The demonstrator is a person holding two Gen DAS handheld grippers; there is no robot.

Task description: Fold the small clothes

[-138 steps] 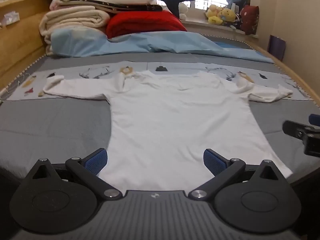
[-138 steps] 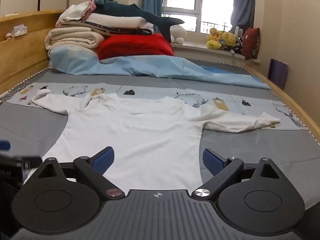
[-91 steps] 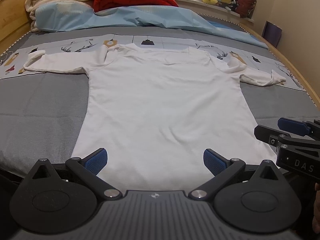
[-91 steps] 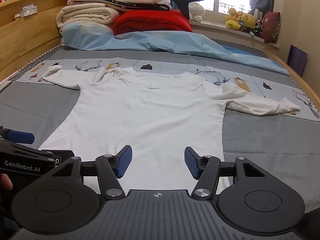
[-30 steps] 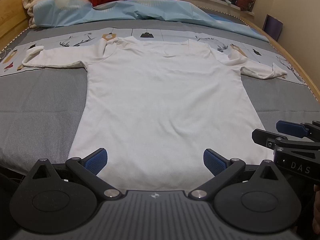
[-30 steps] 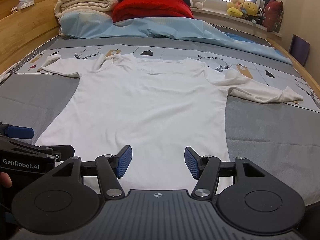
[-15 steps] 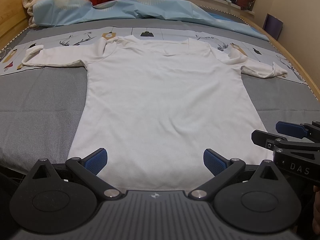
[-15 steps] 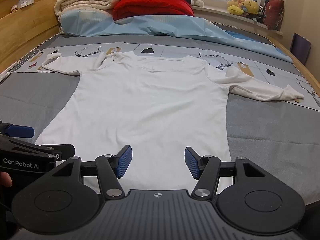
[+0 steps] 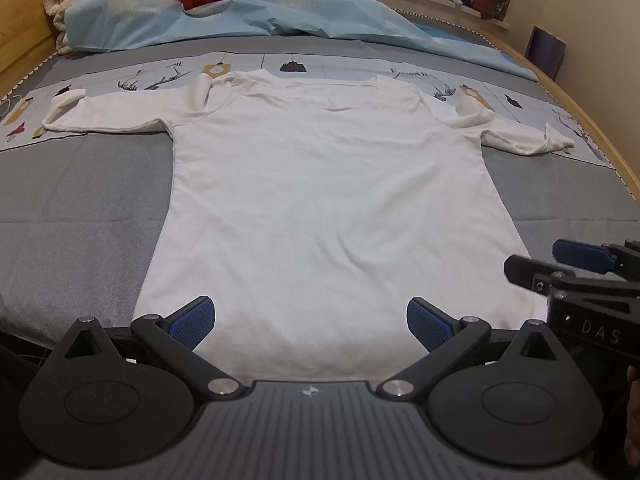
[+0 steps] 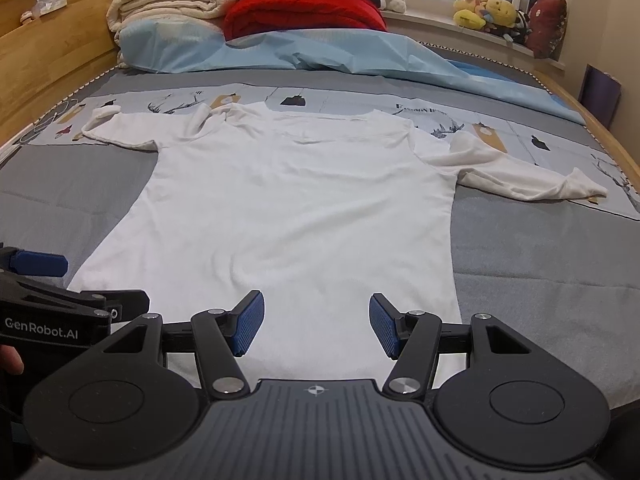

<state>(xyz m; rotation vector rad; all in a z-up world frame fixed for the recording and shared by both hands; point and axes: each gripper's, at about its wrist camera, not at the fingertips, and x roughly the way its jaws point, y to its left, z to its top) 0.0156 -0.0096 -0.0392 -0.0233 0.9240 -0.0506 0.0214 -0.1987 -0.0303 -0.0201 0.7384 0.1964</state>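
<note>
A white long-sleeved shirt [image 9: 328,200] [image 10: 296,208] lies flat on the grey bed, hem toward me, neck away, both sleeves spread out sideways. My left gripper [image 9: 310,322] hovers open over the hem, blue pads wide apart with nothing between them. My right gripper [image 10: 316,324] is open too, over the hem's right part, its pads narrower apart and empty. Each gripper shows at the edge of the other's view: the right one [image 9: 576,268] beside the shirt's right hem corner, the left one [image 10: 44,276] at the left hem corner.
A patterned pale strip [image 10: 520,136] runs under the sleeves. Behind it lie a light blue sheet [image 10: 320,52], rolled cream blankets [image 10: 168,8] and a red quilt [image 10: 304,12]. A wooden bed frame [image 10: 40,48] borders the left; plush toys [image 10: 488,12] sit on the sill.
Over the last second nothing visibly moved. Since the earliest frames both grippers tilted down over the shirt's hem and the right gripper's jaws narrowed.
</note>
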